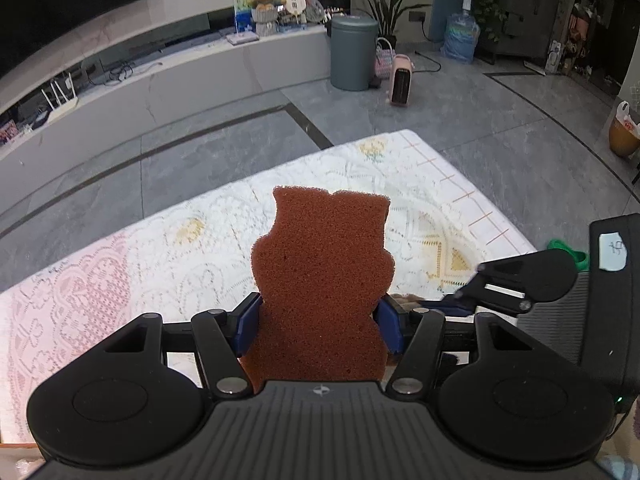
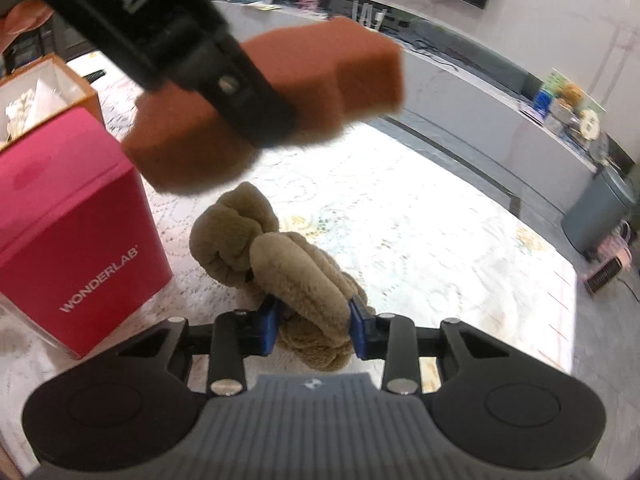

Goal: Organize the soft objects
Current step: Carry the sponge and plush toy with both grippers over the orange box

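Left wrist view: your left gripper [image 1: 318,320] has its fingers clamped on the brown sponge [image 1: 322,272], raised above the lace-covered table [image 1: 160,264]. Grey tiled floor, bin [image 1: 353,53] beyond.

Right wrist view: your right gripper [image 2: 316,322] has its fingers pressing into the tan plush bundle [image 2: 280,264], which looks to rest on the table. Pick-up step, seemingly; next, lift it and carry both to the pink box [image 2: 72,240] just beside, probably the container
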The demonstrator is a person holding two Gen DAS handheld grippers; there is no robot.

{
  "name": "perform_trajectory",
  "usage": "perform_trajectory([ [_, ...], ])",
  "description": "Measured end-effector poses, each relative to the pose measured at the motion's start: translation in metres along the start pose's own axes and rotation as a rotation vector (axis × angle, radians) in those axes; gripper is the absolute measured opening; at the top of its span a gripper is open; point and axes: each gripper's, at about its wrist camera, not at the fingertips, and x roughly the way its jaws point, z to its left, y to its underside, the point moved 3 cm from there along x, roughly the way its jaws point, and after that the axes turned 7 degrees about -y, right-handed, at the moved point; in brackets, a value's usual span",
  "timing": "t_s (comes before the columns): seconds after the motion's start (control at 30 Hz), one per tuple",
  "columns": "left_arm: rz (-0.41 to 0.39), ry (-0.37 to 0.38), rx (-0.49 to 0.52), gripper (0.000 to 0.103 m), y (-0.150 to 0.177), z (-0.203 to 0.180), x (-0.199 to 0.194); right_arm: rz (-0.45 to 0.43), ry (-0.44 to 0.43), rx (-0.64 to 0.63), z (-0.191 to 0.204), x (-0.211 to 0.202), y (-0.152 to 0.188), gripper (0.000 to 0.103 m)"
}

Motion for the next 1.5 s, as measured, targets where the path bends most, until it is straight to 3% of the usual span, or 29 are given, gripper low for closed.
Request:
perform_trajectory([
  [0.3, -0.024, -0.018, 0.025, 0.069, 0.013, 0.0, -0.043, 0.013, 0.067, 0.121, 0.001, -0.036, 0.005, 0.034],
  [0.57, -0.039, -0.042, 0.003, 0.069, 0.04, 0.018, -0.082, -0.028, 0.049, 0.221, 0.014, -0.07, 0.01, 0.034],
  [1.17, -0.085, -0.172, -0.137, 0.069, 0.111, 0.113, -0.164, -0.153, 0.04, 0.03, 0.14, -0.134, -0.058, 0.034],
  [1.5, -0.052, -0.211, -0.253, 0.069, 0.155, 0.18, -0.171, -0.164, -0.037, -0.056, 0.224, -0.119, -0.111, 0.034],
])
